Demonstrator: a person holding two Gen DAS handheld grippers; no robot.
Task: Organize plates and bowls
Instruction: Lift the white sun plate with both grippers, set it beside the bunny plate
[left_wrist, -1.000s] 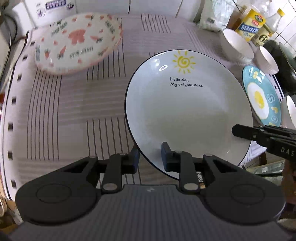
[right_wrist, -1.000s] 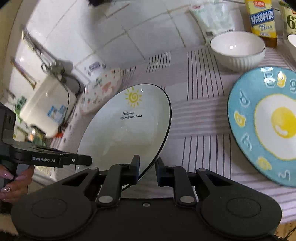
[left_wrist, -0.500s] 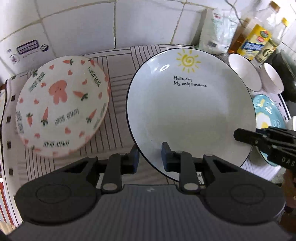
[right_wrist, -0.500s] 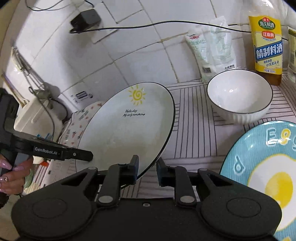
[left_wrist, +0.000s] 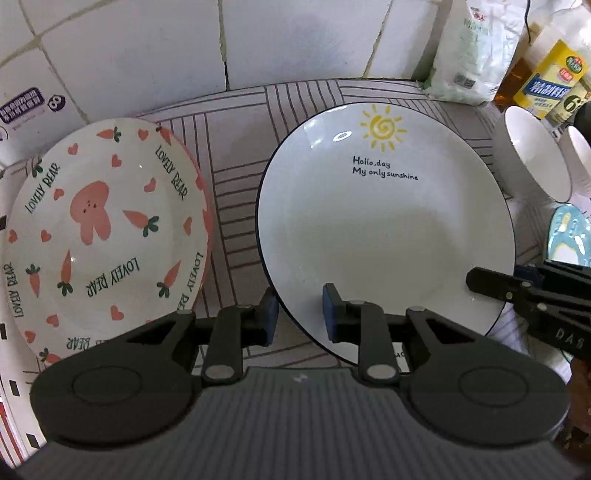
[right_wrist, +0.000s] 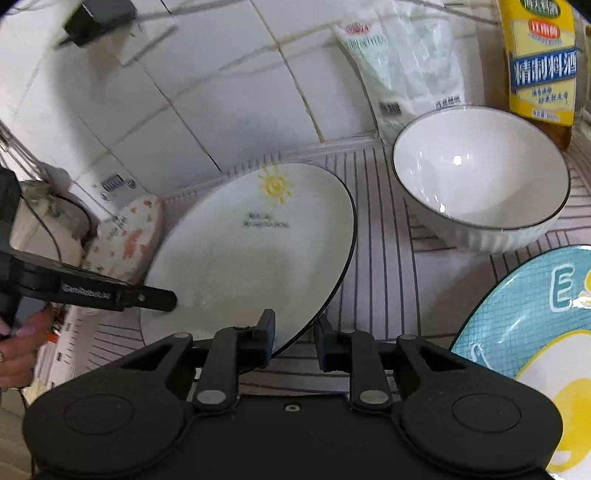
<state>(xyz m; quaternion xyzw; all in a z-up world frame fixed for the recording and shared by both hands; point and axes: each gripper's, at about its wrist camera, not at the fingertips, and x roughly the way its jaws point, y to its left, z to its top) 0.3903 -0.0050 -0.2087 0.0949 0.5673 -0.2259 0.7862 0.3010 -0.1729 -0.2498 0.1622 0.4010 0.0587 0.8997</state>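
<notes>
A white sun plate (left_wrist: 384, 236) with a black rim and the words "My only sunshine" is held by both grippers. My left gripper (left_wrist: 298, 314) is shut on its near left rim. My right gripper (right_wrist: 293, 338) is shut on its right rim; the plate also shows in the right wrist view (right_wrist: 251, 254). A pink "Lovely Bear" plate (left_wrist: 99, 236) with carrots lies on the striped cloth (left_wrist: 236, 192), just left of the sun plate. A white bowl (right_wrist: 480, 173) stands to the right. A blue egg plate (right_wrist: 535, 332) lies at the near right.
A tiled wall (left_wrist: 258, 40) stands close behind the cloth. A white bag (left_wrist: 476, 48) and yellow bottles (left_wrist: 546, 77) line the back right. A second white bowl (left_wrist: 580, 147) sits at the right edge. A white appliance with cables (right_wrist: 48, 221) is at the far left.
Both grippers have carried the sun plate toward the back wall and the bear plate. The bear plate now lies right beside it and looms larger in view.
</notes>
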